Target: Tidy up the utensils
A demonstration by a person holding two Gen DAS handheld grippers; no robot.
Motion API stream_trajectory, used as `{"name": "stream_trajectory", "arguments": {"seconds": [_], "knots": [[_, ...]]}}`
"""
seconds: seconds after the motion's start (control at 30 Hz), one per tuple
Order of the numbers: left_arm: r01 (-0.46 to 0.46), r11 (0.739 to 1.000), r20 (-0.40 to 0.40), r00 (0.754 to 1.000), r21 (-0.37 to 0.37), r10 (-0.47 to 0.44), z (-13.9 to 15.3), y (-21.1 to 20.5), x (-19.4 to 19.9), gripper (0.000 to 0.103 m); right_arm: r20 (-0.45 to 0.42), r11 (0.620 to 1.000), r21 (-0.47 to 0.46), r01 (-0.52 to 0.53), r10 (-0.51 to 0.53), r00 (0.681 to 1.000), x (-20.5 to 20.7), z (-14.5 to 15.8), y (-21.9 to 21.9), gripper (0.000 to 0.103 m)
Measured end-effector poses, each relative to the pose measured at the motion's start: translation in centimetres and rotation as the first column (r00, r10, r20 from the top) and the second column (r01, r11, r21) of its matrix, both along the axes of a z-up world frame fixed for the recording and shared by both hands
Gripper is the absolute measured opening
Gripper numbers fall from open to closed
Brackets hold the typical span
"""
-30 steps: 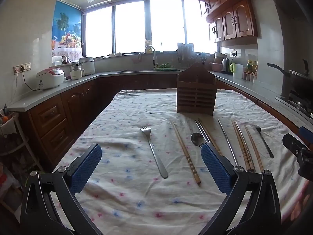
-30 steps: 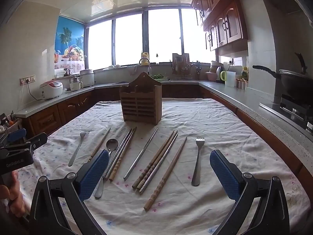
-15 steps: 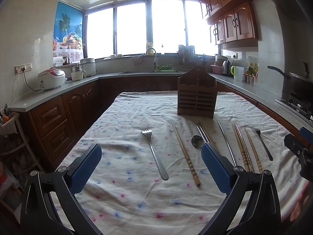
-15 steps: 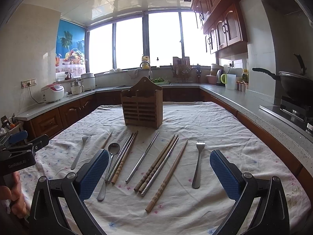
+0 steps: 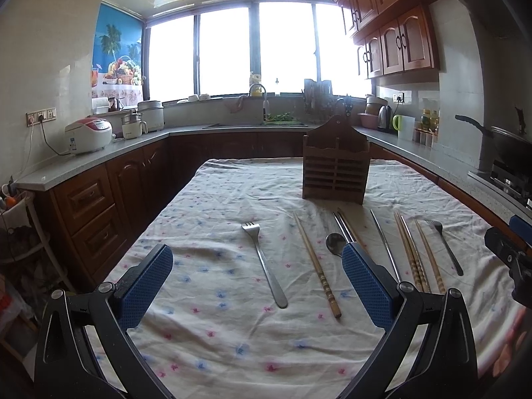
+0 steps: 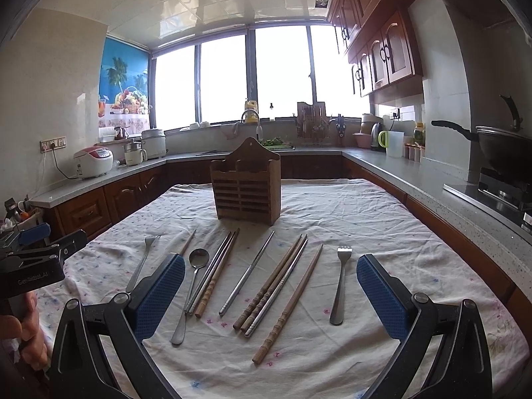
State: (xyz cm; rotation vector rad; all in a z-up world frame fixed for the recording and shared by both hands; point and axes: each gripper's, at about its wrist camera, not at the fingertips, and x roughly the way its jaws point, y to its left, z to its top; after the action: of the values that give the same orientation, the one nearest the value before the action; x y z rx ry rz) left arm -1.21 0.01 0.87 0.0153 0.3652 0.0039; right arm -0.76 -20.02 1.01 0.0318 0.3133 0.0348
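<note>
A wooden utensil holder (image 5: 335,173) (image 6: 247,188) stands upright at the middle of the cloth-covered table (image 5: 232,199). In front of it lie a fork (image 5: 264,262), a wooden chopstick (image 5: 316,264), a spoon (image 6: 191,286), several wooden and metal chopsticks (image 6: 276,282) and a second fork (image 6: 339,286). My left gripper (image 5: 257,286) is open and empty above the near table edge, in line with the left fork. My right gripper (image 6: 271,296) is open and empty above the chopsticks.
Kitchen counters run around the table on three sides, with a rice cooker (image 5: 89,134) at the left, a sink (image 5: 259,123) under the window and a wok (image 6: 498,149) on the stove at the right. Cabinets (image 5: 392,43) hang at the upper right.
Both views have tilted up slightly, so the table and holder sit lower in the frame. No utensil has moved and both grippers stay open.
</note>
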Motion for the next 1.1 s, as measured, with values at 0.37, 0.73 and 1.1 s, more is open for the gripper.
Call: {"name": "stream_trajectory", "arguments": {"seconds": [0.37, 0.73, 1.1], "knots": [[0.007, 1.0, 0.002, 1.0, 0.001, -0.007, 0.1, -0.1, 0.1, 0.103, 0.0, 1.0, 0.003, -0.006, 0.006, 1.0, 0.1, 0.2, 0.1, 0.103], [0.012, 1.0, -0.004, 1.0, 0.001, -0.012, 0.1, -0.1, 0.3, 0.103, 0.005, 1.0, 0.008, -0.013, 0.013, 1.0, 0.2, 0.4, 0.1, 0.103], [0.03, 0.999, -0.032, 0.999, -0.013, -0.031, 0.0, -0.2, 1.1, 0.103, -0.009, 1.0, 0.021, -0.018, 0.018, 1.0, 0.5, 0.6, -0.1, 0.103]]}}
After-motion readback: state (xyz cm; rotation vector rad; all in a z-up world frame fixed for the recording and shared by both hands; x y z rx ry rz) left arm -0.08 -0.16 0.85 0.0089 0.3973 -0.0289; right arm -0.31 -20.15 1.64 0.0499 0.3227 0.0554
